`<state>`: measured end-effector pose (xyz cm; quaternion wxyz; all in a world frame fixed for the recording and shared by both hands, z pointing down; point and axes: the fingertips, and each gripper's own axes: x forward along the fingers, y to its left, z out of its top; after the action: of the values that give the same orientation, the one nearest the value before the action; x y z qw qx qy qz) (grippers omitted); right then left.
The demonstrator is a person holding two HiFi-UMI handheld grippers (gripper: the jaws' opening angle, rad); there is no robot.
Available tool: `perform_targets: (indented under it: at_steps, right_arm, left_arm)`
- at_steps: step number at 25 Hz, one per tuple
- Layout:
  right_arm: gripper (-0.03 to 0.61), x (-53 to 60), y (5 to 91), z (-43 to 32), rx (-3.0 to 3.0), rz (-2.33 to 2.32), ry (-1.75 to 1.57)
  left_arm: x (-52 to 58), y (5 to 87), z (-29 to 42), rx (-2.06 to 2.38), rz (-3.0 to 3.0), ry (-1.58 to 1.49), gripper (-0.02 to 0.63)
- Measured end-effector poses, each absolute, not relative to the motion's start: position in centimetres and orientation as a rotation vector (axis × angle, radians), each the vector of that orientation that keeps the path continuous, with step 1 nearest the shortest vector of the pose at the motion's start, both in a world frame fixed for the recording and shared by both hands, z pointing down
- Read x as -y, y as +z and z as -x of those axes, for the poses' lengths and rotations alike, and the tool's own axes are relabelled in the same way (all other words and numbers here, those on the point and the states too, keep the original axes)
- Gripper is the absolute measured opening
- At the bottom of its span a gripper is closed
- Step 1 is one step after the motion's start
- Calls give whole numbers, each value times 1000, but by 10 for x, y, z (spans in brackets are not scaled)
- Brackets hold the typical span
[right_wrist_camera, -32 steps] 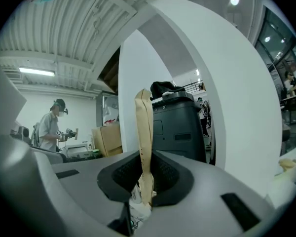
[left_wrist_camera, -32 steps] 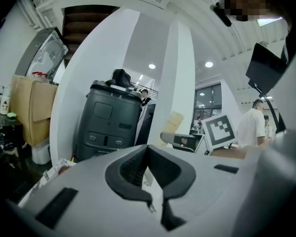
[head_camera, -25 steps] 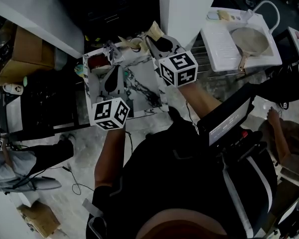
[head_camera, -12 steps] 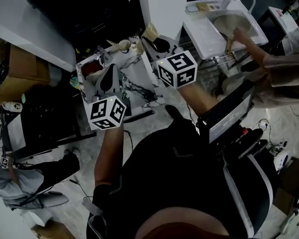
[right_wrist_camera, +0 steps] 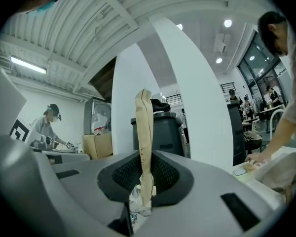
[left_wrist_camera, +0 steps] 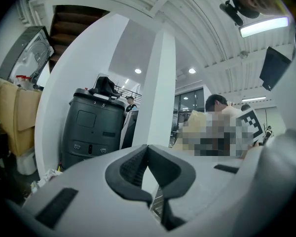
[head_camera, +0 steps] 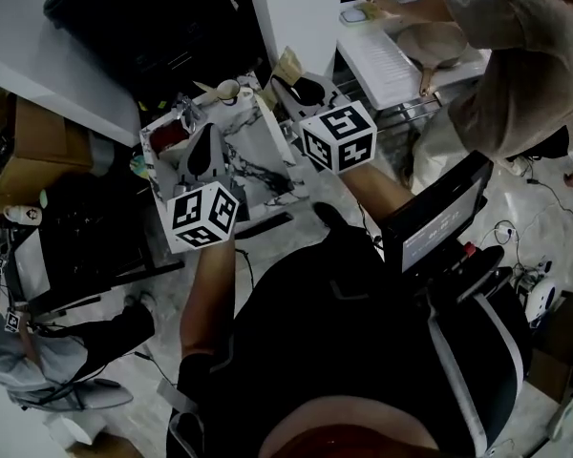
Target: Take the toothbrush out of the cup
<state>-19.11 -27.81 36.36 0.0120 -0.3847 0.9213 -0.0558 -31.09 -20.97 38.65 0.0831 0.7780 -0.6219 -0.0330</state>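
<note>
The right hand-held gripper (right_wrist_camera: 147, 179) is clamping, part-closed, a tan strip judged to be the toothbrush (right_wrist_camera: 144, 127), which is standing upright above its jaws. The left hand-held gripper (left_wrist_camera: 148, 149), beside it, is fully closed and empty. Over the last second both are keeping these grips while drifting slightly above the table (head_camera: 258, 175), and a person (head_camera: 516, 65) is now leaning over the sink (head_camera: 382, 60) beyond the right one. Withdrawal is judged complete. No writing is legible; the cubes (head_camera: 336, 136) are showing only square markers.
</note>
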Motion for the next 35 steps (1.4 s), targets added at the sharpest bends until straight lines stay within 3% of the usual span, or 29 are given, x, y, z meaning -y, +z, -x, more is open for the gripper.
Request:
perform_targets:
  at_steps: [25,35]
  right_arm:
    - [54,300,375,185,-2915,1166,-147]
    - [54,335,391,177,-2961,1124,-177]
  left_arm:
    - [263,425,329,2003,-2116,-99,14]
    - [314,474,342,2053,-1946,-32,137]
